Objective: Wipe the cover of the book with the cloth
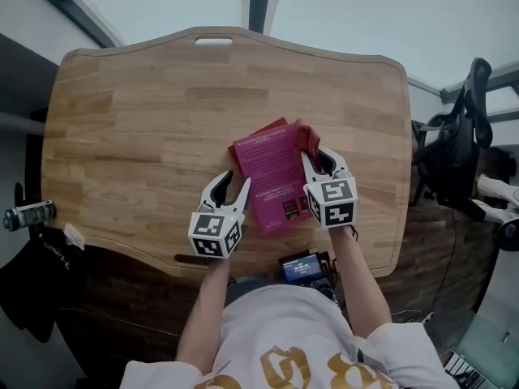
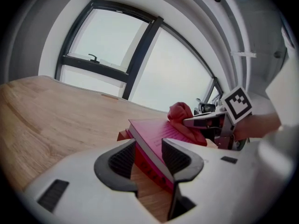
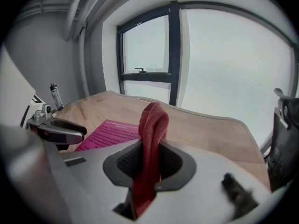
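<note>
Head view: the book point(image 1: 272, 181) lies flat on the worktop point(image 1: 138, 120), thin, stiff, probably light and apt to slide. The left tongs point(image 1: 235, 181) stand wide astride its left edge, a good place to pin it. The right tongs point(image 1: 321, 159) pinch the soft cloth point(image 1: 306, 137) by its far corner.

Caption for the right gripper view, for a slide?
Right gripper clamps the red cloth beside the pink book on the wooden table.
</note>
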Tool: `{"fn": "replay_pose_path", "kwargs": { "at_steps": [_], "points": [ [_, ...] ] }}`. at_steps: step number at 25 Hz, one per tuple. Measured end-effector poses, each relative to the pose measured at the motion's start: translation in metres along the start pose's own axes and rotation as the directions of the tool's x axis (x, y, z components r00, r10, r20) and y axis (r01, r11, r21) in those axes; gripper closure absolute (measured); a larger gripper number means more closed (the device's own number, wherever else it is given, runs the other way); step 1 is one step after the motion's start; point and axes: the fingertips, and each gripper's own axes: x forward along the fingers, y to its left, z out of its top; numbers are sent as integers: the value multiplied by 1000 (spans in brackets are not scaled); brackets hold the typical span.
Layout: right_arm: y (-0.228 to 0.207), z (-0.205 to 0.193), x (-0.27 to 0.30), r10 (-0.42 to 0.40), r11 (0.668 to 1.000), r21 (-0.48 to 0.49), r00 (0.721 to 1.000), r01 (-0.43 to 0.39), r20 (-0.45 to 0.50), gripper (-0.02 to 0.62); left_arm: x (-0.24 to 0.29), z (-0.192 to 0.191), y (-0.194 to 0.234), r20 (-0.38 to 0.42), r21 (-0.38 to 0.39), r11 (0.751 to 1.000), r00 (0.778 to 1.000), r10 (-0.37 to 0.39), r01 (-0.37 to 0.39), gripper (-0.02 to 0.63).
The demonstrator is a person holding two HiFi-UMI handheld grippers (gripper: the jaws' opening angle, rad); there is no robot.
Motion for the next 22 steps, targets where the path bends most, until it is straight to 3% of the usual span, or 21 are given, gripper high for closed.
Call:
{"fn": "replay_pose_path", "kwargs": {
  "at_steps": [7,13,22],
  "points": [
    [2,2,6,12,1000,-13,1000,-12,-20,522,8,-1,-6,-19,-42,998,999,-48,47,434],
    [4,1,14,32,999,-36,998,-34,-46,523,17,-8,-8,-84,-97,992,993,-87,79,437],
    [4,0,21,72,996,-40,995,-75,-71,523,20,-11,-10,-90,-235,963,983,-159,134,474]
  ]
}}
